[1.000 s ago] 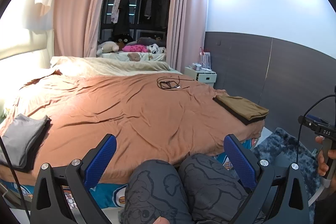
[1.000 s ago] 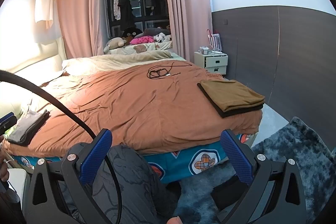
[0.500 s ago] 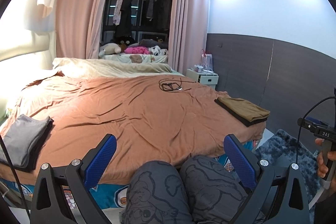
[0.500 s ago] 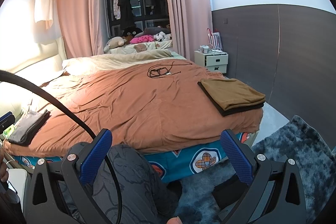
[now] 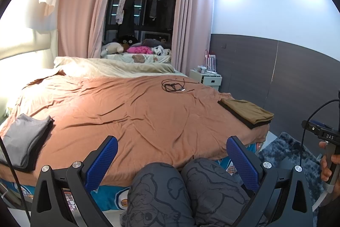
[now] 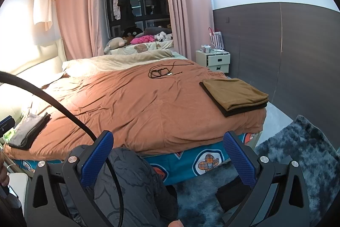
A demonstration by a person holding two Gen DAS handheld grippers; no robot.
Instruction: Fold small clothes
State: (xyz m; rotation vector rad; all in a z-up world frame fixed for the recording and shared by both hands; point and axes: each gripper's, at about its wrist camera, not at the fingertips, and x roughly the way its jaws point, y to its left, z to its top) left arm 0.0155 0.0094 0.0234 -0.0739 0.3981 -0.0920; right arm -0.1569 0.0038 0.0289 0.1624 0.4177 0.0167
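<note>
Both grippers' blue, knurled fingers (image 5: pixel 102 161) (image 6: pixel 238 160) spread wide, empty, facing flat folded stacks (image 6: pixel 234 93) (image 5: pixel 24 138) on rumpled sheet (image 5: pixel 131 112).

Bedspread (image 5: pixel 131 112): matt cloth, creased. Folded clothes (image 6: pixel 235 95): smooth matt cloth. Rug (image 6: pixel 301 154): shaggy pile. Left gripper (image 5: pixel 171 161): matt black plastic, textured blue pads (image 5: pixel 102 161), bright metal screws.

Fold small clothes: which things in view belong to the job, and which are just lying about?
Job: grey folded stack; brown folded stack; left gripper and right gripper, both open and empty.

Lying about: black cable; plush toys; bedside cabinet; shaggy rug.
</note>
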